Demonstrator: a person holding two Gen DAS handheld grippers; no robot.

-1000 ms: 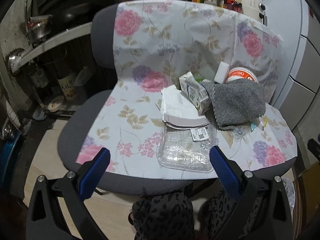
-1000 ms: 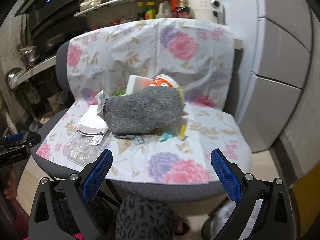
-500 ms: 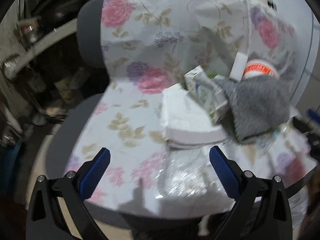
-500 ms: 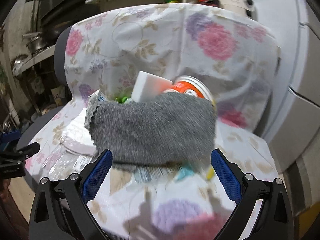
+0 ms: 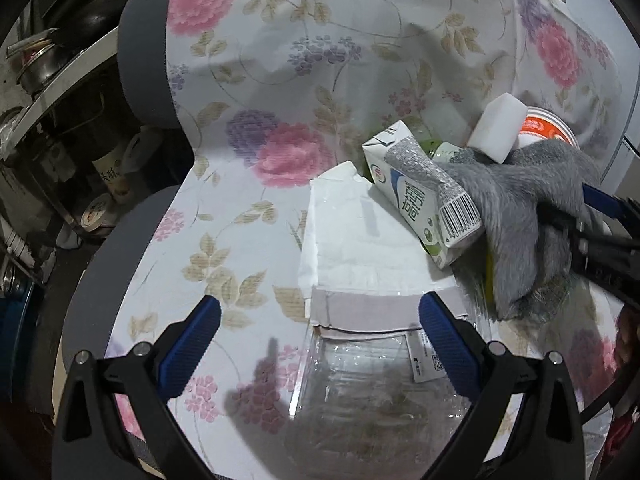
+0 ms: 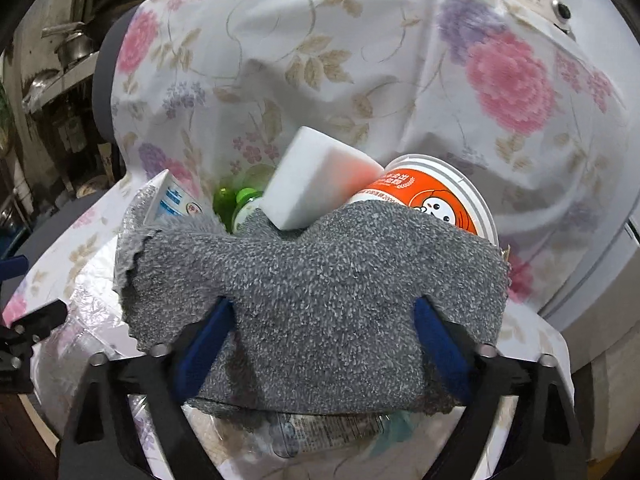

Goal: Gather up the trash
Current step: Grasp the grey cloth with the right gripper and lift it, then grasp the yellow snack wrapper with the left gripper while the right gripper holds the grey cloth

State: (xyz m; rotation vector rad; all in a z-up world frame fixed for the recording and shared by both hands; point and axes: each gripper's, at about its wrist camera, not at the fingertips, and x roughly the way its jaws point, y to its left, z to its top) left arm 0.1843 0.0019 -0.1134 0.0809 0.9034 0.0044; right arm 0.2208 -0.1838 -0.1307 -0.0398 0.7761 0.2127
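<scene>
Right gripper [image 6: 324, 320] closing, jaws either side of the grey cloth [image 6: 320, 280], pads denting its edges; cloth fuzzy, long axis across the lower frame. Left gripper [image 5: 320, 332] spread wide over a clear plastic tray [image 5: 368, 392], untouched. Beyond, centre right, a white-green carton [image 5: 420, 200] lies tipped, top toward upper left; white sponge [image 6: 316, 180] and orange tub [image 6: 432, 196] behind.
</scene>
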